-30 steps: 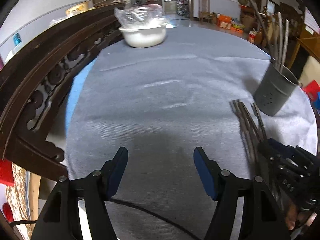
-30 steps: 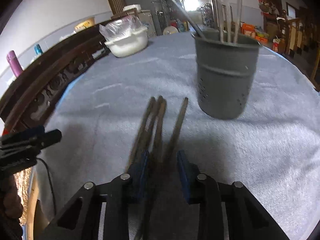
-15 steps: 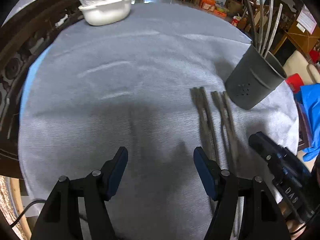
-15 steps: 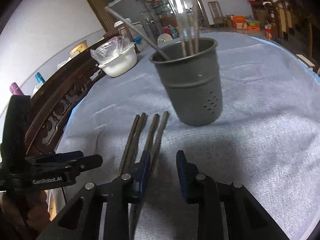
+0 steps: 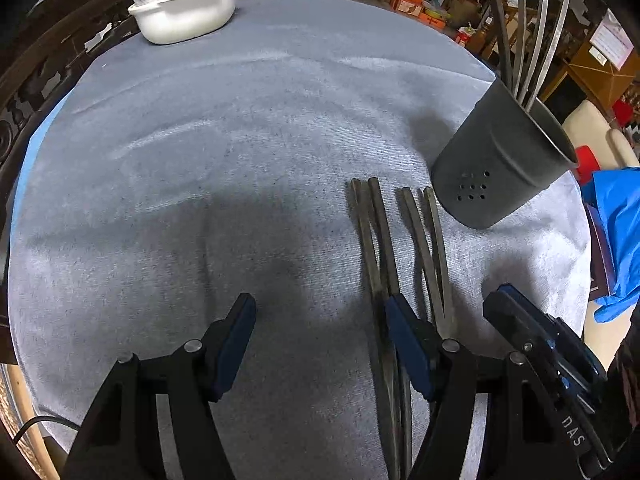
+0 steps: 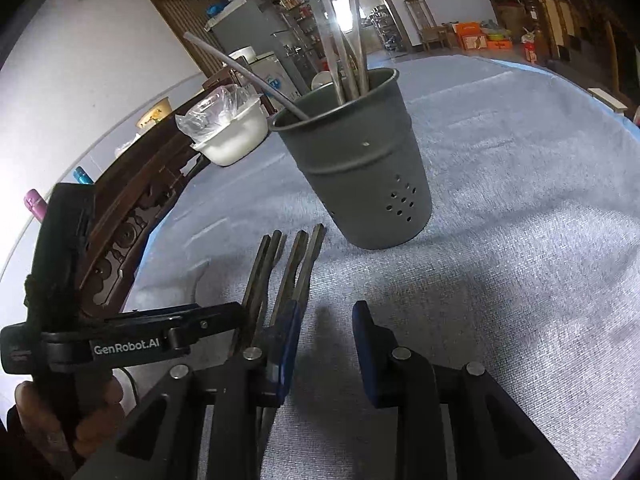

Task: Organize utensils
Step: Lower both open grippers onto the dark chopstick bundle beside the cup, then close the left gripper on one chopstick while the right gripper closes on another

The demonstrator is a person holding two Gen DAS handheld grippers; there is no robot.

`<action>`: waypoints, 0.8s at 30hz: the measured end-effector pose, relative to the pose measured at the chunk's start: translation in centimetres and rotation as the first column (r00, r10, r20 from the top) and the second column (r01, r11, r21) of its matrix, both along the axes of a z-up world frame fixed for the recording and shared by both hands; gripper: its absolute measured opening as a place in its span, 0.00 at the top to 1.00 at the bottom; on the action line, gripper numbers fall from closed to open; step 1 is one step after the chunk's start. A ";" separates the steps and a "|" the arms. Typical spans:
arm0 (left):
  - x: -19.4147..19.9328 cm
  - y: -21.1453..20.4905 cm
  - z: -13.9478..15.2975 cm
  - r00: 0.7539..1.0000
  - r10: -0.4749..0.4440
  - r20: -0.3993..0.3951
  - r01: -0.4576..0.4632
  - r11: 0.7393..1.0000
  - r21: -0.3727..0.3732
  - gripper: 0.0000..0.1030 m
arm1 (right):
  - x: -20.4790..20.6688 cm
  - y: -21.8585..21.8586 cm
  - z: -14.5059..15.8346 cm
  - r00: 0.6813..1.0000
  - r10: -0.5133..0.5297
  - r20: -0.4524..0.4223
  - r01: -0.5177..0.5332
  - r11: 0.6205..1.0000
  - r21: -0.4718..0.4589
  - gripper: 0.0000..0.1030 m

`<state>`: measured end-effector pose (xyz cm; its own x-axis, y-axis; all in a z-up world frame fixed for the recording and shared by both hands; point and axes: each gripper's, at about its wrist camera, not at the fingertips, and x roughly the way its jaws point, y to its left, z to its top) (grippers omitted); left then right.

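**Four chopsticks on the cloth, two grippers parted**

Four dark chopsticks lie flat on the grey tablecloth in two pairs, their far ends just beside the base of the dark grey utensil holder, not touching it.

- Utensil holder: upright, a cluster of small holes low on its wall; several metal utensils stand in it, one bent handle leaning out over the rim.
- Left gripper: low over the cloth, fingers spread wide, nothing between them. Its right-hand finger sits over the left pair of chopsticks.
- Right gripper: fingers apart with bare cloth between them; its left-hand finger sits over the right pair.
- White basin: far edge of the table, a clear plastic bag inside.
- Carved dark wooden furniture: along the table's left side.
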<state>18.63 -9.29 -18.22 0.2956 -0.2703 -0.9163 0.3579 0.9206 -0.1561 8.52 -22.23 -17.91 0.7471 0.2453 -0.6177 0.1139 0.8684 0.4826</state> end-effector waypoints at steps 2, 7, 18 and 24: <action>0.1 -0.3 -0.2 1.000 -0.005 0.000 0.005 1.000 0.011 0.34 | -0.2 -0.1 0.0 1.000 -0.003 -0.001 0.003 1.000 0.004 0.71; 0.0 -0.4 -0.3 1.000 -0.018 0.010 0.017 0.999 0.028 0.43 | 0.1 0.2 0.6 1.000 -0.001 -0.005 0.001 1.000 -0.015 0.71; 0.9 2.5 0.0 0.998 -0.034 -0.060 0.028 0.996 -0.087 0.65 | 4.0 3.1 0.6 0.995 0.029 -0.097 -0.038 0.994 -0.098 0.87; 0.8 2.0 0.0 0.995 -0.084 -0.063 0.077 0.992 -0.098 0.82 | 4.7 4.3 0.5 0.988 0.060 -0.145 -0.083 0.985 -0.153 0.88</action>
